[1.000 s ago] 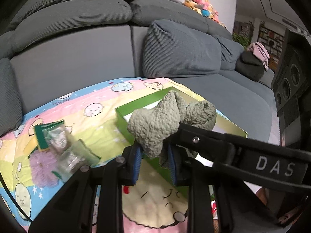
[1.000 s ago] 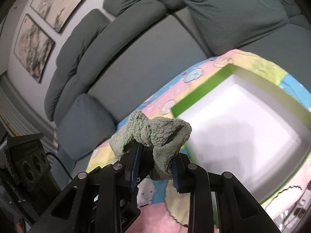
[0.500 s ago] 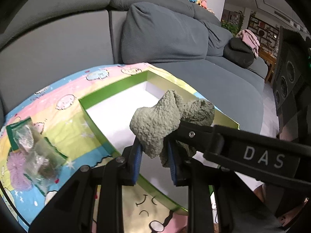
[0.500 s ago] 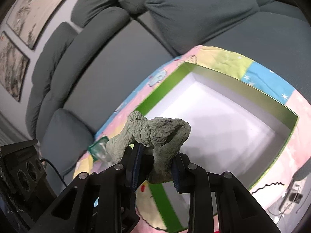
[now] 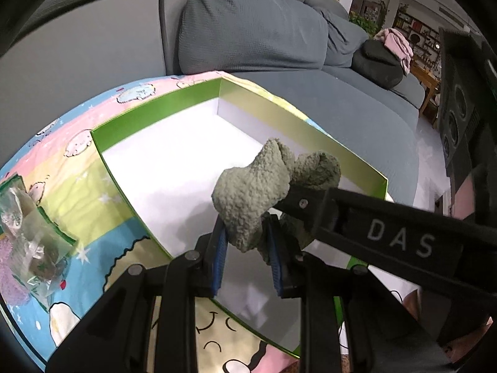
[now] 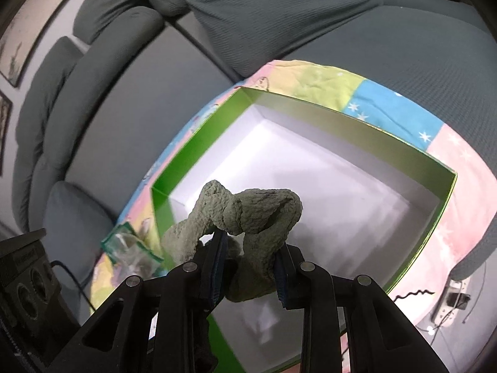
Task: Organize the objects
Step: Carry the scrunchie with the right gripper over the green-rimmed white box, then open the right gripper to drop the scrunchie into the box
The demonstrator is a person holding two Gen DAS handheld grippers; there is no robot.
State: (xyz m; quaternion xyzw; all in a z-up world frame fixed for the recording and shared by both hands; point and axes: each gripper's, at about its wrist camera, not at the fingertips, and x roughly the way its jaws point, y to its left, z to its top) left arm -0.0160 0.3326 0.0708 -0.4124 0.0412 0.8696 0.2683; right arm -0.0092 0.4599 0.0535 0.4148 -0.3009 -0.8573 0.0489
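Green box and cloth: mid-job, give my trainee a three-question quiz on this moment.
1. True or false: the green box already holds something.
2. What grips the cloth? A) left gripper only B) right gripper only C) both grippers
3. Fill in: beside the box on the blanket lie clear ____.

Key: 1 false, its white floor is bare. 2 C, each pair of fingers is closed on the cloth, held above the box. 3 packets.

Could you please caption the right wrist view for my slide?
Both grippers hold a fuzzy green cloth above the open green box.
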